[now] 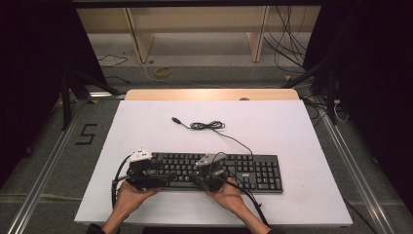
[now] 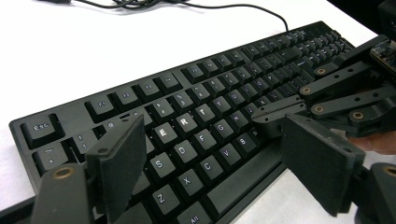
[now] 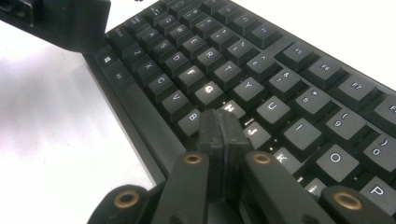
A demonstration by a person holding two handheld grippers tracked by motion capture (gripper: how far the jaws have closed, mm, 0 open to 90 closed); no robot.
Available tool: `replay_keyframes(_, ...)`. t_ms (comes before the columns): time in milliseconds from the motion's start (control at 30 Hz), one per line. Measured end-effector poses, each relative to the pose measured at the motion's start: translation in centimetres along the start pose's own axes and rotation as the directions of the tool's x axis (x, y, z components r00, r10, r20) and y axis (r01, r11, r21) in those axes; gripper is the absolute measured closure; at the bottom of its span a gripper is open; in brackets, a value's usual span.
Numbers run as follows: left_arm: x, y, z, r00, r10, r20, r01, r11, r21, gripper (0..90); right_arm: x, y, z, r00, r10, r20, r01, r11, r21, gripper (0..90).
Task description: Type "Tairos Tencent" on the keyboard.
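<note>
Right gripper view, keyboard under closed right gripper

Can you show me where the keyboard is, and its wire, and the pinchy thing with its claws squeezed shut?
keyboard [image 1: 253, 170]: high view, on its keys right of the hands.
wire [image 1: 207, 126]: high view, on the coiled bundle.
right gripper [image 3: 219, 133]: right gripper view, where the shut jaws meet.

both grippers are black, the left gripper and the right gripper each topped by a grey three-cornered plate and trailing a black cable toward the bottom of the frame. the linkage arms are flat black bars pinned with brass-coloured rivets, and the pads are thick, matte black rectangular blocks. dark sleeve cuffs show at the bottom edge of the high view.
</note>
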State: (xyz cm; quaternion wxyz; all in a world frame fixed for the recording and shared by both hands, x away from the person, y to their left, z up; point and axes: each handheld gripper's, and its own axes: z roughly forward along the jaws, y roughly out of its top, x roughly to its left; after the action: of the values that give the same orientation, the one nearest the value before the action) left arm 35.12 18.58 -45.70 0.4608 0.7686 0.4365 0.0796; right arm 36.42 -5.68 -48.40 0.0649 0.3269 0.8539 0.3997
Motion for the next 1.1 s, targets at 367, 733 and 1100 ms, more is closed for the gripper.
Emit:
replay_keyframes(367,0.1,0.0,0.0,1.0000,0.001,-0.003,-0.002,1.0000,-0.004,22.5,-0.4,0.2,-0.7,0.9985,0.048,-0.025,-0.048,0.999,-0.025,90.0)
replay_keyframes(733,0.1,0.0,0.1,1.0000,0.004,-0.006,-0.004,1.0000,0.000,22.7,-0.7,0.3,-1.9,0.9972,0.060,-0.046,-0.063,0.995,-0.074,85.2)
replay_keyframes(1100,0.1,0.0,0.1,1.0000,0.005,-0.009,-0.005,1.0000,0.001,23.0,-1.1,0.2,-3.0,0.9967,0.058,-0.057,-0.064,0.992,-0.108,75.8)
